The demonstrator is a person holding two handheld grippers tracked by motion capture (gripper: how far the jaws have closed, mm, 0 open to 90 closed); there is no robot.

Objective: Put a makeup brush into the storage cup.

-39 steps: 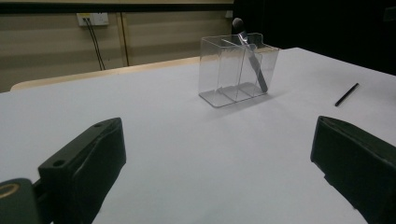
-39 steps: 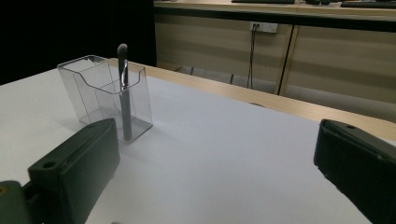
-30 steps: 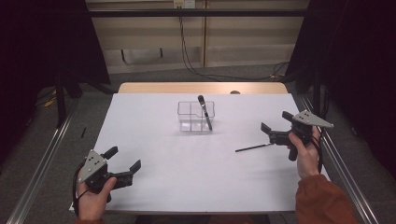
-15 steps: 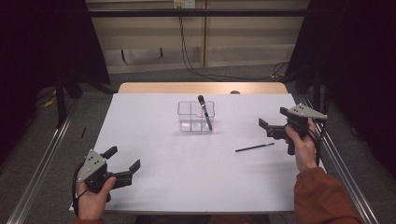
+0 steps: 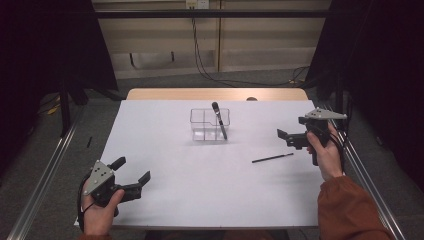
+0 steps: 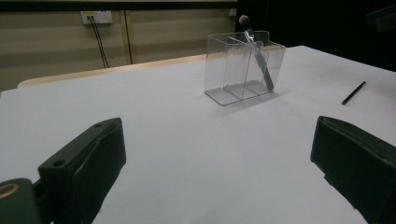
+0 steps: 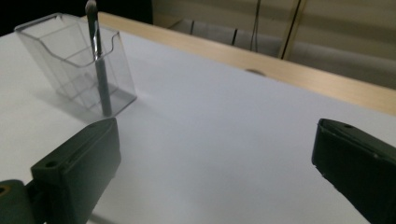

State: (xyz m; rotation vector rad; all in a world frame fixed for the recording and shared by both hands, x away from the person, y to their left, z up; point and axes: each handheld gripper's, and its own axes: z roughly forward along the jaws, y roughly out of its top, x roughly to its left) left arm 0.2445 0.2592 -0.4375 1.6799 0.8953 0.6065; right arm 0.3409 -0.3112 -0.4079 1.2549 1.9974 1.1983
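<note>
A clear plastic holder (image 5: pixel 210 125) with compartments stands in the far middle of the white table (image 5: pixel 200 200). A dark make-up brush (image 5: pixel 219 120) leans in its right compartment, head up. A thin black pencil (image 5: pixel 272 158) lies flat on the table, right of centre. My right gripper (image 5: pixel 286 139) is open and held above the table just beyond the pencil's right end, with nothing in it. Near the front left corner my left gripper (image 5: pixel 132 169) is open and empty. The left gripper view shows the holder (image 6: pixel 243 67), brush (image 6: pixel 256 56) and pencil (image 6: pixel 353 92); the right gripper view shows the holder (image 7: pixel 77 65) and brush (image 7: pixel 98 70).
A bare wooden strip (image 5: pixel 215 94) runs along the table's far edge. Metal rails (image 5: pixel 45 175) flank the table on both sides. Cables hang on the back wall (image 5: pixel 200 50).
My right gripper has risen and drawn back from the pencil's right end, and the pencil lies where it was. The left gripper has hardly moved.
</note>
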